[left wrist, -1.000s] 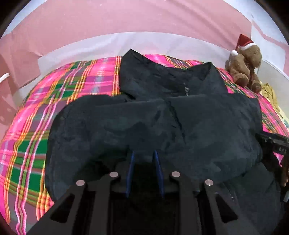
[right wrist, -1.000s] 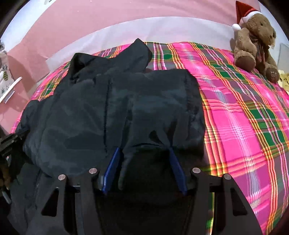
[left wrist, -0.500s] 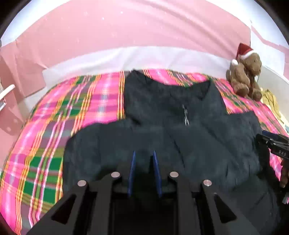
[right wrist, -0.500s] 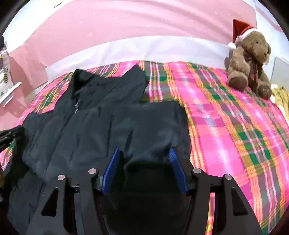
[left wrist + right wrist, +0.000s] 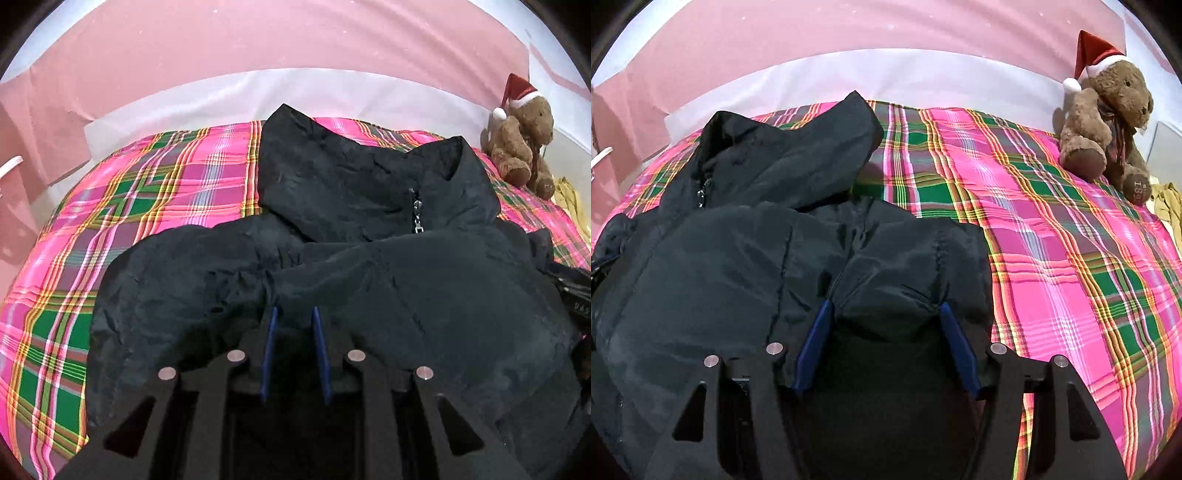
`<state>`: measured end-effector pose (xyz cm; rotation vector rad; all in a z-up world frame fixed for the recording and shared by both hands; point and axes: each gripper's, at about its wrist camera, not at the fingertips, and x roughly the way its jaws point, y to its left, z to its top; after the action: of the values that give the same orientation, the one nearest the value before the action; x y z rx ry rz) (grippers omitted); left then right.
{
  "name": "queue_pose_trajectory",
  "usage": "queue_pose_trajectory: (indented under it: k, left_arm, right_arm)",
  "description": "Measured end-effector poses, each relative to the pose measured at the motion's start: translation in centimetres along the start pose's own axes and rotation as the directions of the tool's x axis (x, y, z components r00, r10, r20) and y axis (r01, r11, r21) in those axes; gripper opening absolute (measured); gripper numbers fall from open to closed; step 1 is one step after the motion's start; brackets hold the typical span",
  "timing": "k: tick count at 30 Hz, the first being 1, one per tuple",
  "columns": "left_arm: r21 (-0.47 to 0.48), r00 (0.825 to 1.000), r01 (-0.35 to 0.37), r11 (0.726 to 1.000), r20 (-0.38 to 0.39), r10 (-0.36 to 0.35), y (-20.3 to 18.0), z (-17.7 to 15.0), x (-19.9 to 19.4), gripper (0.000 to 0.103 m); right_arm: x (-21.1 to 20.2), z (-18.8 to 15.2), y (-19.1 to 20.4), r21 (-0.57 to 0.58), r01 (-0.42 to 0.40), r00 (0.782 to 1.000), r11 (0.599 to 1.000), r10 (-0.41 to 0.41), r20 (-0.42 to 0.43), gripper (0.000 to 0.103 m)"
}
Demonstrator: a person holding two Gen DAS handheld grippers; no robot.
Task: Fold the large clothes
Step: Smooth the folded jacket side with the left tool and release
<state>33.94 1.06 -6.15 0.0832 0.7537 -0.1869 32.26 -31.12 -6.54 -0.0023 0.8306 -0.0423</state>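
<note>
One black jacket [image 5: 369, 280] lies on one bed with a single pink-and-green plaid cover [image 5: 155, 192]. The jacket has one zipper pull [image 5: 417, 214] showing at the collar. One brown teddy bear [image 5: 1108, 122] sits at the far corner, wearing one red Santa hat [image 5: 1093, 51]. One yellowish cloth [image 5: 1167, 206] lies just beside the bear. Two tools are in play, the left tool [image 5: 293, 314] and the right tool [image 5: 884, 308], and each has two blue-padded fingers [image 5: 816, 336].

Both wrist views look steeply down, close, sharing the jacket [image 5: 369, 295].
</note>
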Motion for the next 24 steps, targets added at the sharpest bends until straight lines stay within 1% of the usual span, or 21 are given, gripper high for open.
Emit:
queue_pose_trajectory:
  k: [2,4,7,10,12,14,15,16,20,24]
  left_arm:
    - [0.007,1.000,-0.015,1.000,0.001,0.015,-0.1,0.3,-0.6,0.023]
    - [-0.015,1.000,-0.007,1.000,0.007,0.007,0.1,0.6,-2.2,0.022]
    - [-0.039,0.998,0.045,0.998,0.042,-0.043,0.7,0.4,-5.4,0.022]
    - [-0.039,0.994,0.090,0.995,0.072,-0.087,0.8,-0.7,-7.7,0.023]
    - [-0.025,0.994,0.098,0.995,0.049,-0.097,0.5,-1.7,-7.4,0.023]
    - [-0.013,0.997,0.076,0.997,-0.006,-0.076,0.2,-2.8,-5.6,0.023]
    - [-0.023,0.996,0.079,0.997,-0.034,-0.080,0.3,-3.1,-4.6,0.023]
    - [-0.035,0.995,0.084,0.996,-0.045,-0.085,0.4,-3.3,-3.9,0.023]
    - [-0.042,0.996,0.076,0.996,-0.040,-0.078,0.2,-3.1,-3.5,0.023]
    - [-0.036,0.998,0.052,0.998,-0.040,-0.054,-0.2,-3.3,-5.0,0.023]
  right_arm:
    - [-0.8,0.3,0.0,0.006,0.011,1.000,1.000,-0.011,0.003,0.061]
    - [-2.8,0.6,-0.3,0.017,0.013,1.000,1.000,-0.013,0.024,0.061]
    - [-6.4,-0.1,-0.6,0.030,-0.030,0.997,0.999,0.028,0.070,0.061]
    - [-8.0,-1.5,-0.5,0.032,-0.068,0.995,0.997,0.066,0.069,0.061]
    - [-7.6,-2.5,-0.2,0.026,-0.080,0.996,0.996,0.079,0.036,0.061]
    - [-5.8,-3.5,0.1,0.007,-0.070,0.997,0.998,0.070,-0.025,0.061]
    - [-5.0,-3.7,0.1,0.007,-0.078,0.996,0.997,0.078,-0.047,0.061]
    - [-4.5,-3.8,0.0,0.018,-0.089,0.995,0.996,0.090,-0.052,0.061]
    - [-4.0,-3.7,-0.2,0.034,-0.089,0.995,0.995,0.091,-0.049,0.061]
    - [-5.9,-3.8,-0.6,0.053,-0.085,0.996,0.995,0.087,-0.031,0.061]
